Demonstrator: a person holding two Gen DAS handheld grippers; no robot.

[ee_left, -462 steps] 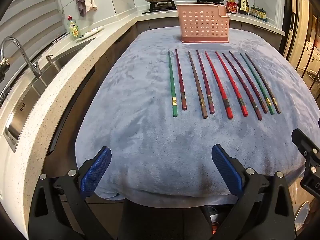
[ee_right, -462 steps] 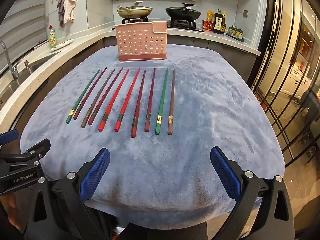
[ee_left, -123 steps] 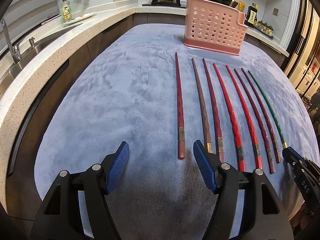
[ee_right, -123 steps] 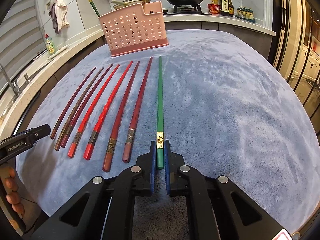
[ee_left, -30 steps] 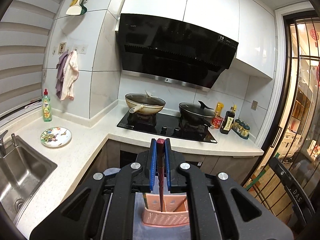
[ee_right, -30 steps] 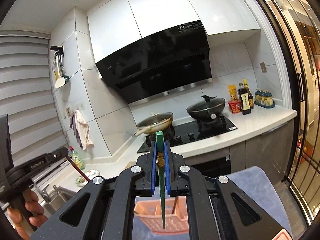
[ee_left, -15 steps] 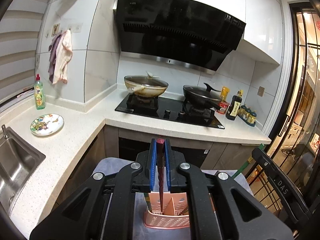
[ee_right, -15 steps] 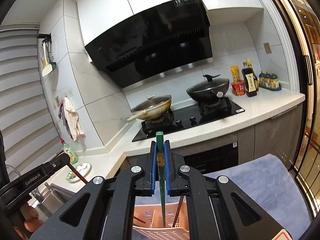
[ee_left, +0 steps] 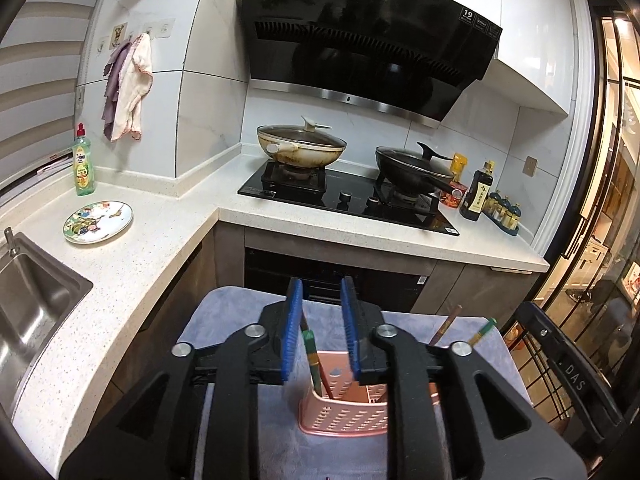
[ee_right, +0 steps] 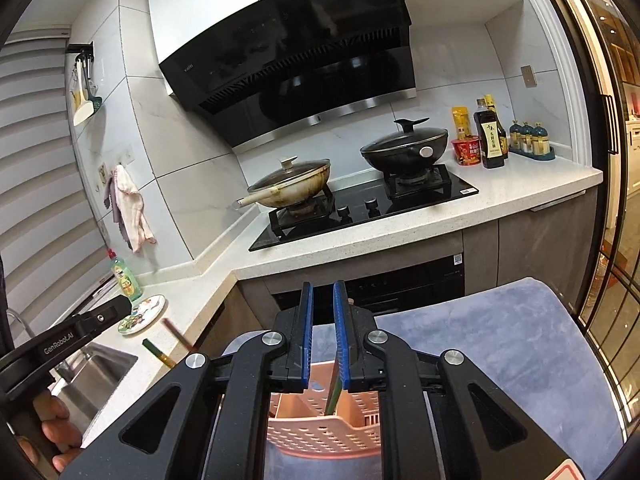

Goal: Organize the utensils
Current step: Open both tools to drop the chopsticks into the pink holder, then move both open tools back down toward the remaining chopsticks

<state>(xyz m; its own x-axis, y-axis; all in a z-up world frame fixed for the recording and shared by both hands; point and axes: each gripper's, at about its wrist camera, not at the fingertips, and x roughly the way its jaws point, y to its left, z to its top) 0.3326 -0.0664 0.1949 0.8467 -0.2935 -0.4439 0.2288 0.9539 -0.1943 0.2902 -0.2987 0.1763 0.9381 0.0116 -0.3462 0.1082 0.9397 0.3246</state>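
The pink perforated utensil basket (ee_left: 340, 416) stands on the blue-grey cloth, right below both grippers; it also shows in the right wrist view (ee_right: 320, 428). My left gripper (ee_left: 320, 336) is open above it, with nothing between the pads. A green chopstick (ee_left: 310, 356) and a dark red one (ee_left: 326, 386) stand in the basket's left compartment. A brown chopstick (ee_left: 446, 326) and a green one (ee_left: 482, 330) lean out of the right side. My right gripper (ee_right: 320, 332) is open; a green chopstick (ee_right: 334, 394) hangs loose along its right pad into the basket.
The blue-grey cloth (ee_right: 500, 344) covers the table. Behind it runs the counter with a hob (ee_left: 348, 200), two lidded pans, sauce bottles (ee_left: 478, 192), a plate (ee_left: 98, 222), a soap bottle and a sink (ee_left: 28, 296) at left.
Both grippers have opened and let go of their chopsticks, which dropped into the pink basket. Both grippers have also tipped down closer to the basket.
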